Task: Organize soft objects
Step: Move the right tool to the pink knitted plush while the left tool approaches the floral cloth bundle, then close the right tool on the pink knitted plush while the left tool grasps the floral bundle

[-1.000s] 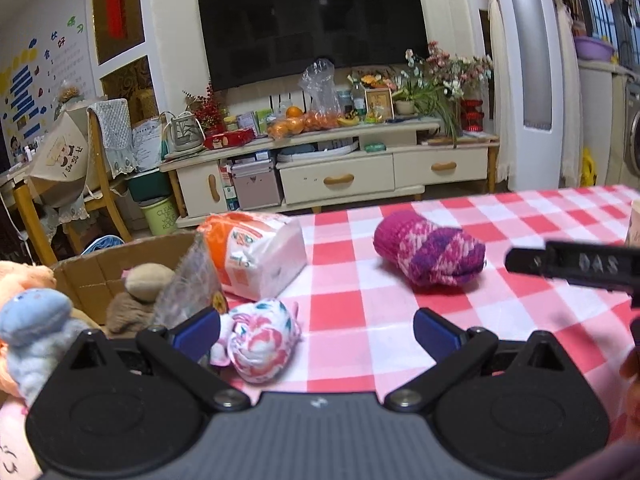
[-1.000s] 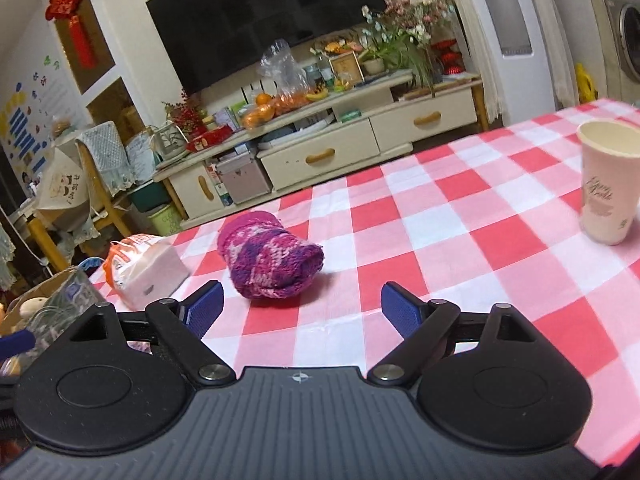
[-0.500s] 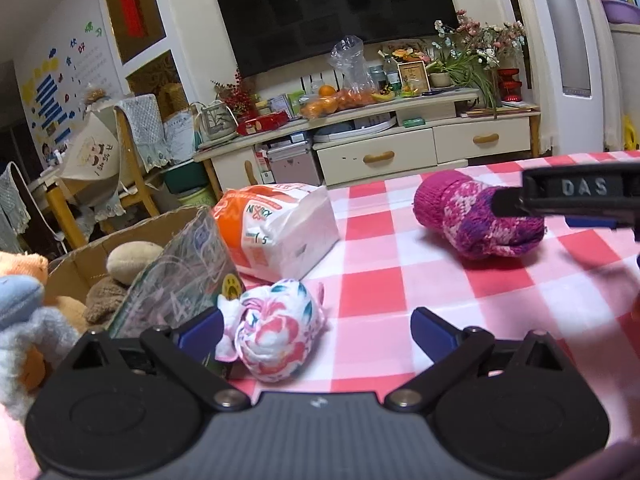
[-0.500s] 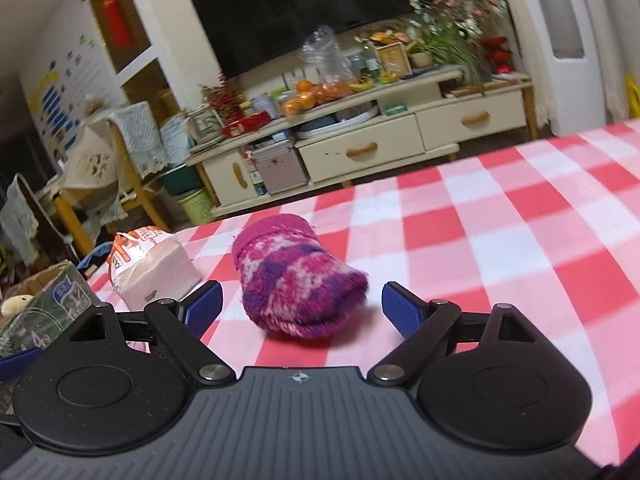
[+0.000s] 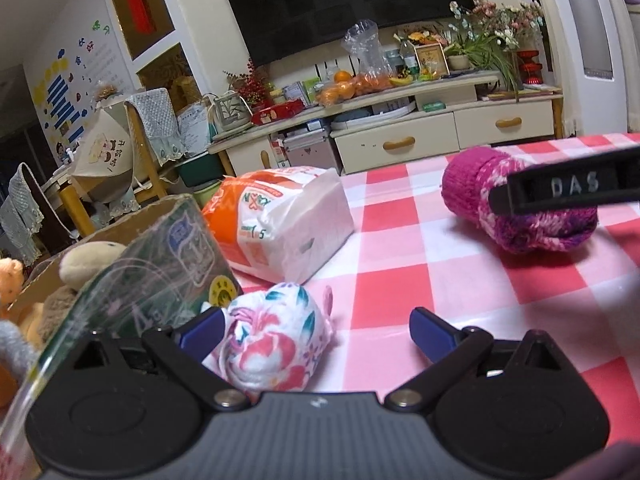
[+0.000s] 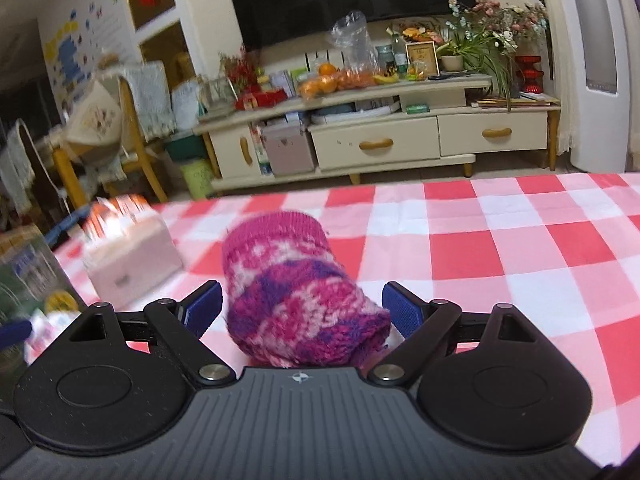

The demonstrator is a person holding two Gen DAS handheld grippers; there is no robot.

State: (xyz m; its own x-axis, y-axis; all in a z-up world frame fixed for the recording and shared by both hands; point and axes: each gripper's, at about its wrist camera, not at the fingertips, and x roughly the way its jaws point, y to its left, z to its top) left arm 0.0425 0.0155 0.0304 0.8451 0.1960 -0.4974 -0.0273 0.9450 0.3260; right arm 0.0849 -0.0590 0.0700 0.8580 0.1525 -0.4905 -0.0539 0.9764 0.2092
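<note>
My left gripper [image 5: 316, 330] stands wide apart, holding nothing. The floral fabric bundle [image 5: 276, 342] lies on the checked tablecloth [image 5: 396, 292] between its fingers, close against the left finger and well clear of the right one. My right gripper [image 6: 302, 307] is also spread wide, and the magenta knitted sock roll [image 6: 298, 300] sits between its blue pads [image 6: 400, 310] on the cloth; I cannot tell whether either pad touches the wool. In the left view the right gripper's black finger, marked "DAS", crosses in front of that same roll.

Just left of the floral bundle stands an open cardboard box [image 5: 168, 240] at the table edge, with plush toys [image 5: 86, 256] inside. Beyond the bundle lies an orange-and-white tissue pack [image 5: 288, 220], near the box.

Farther off, past the table edge, I see a cream TV cabinet [image 6: 380, 136] loaded with oranges and flowers, and a dark television [image 5: 340, 0] on the wall above.
</note>
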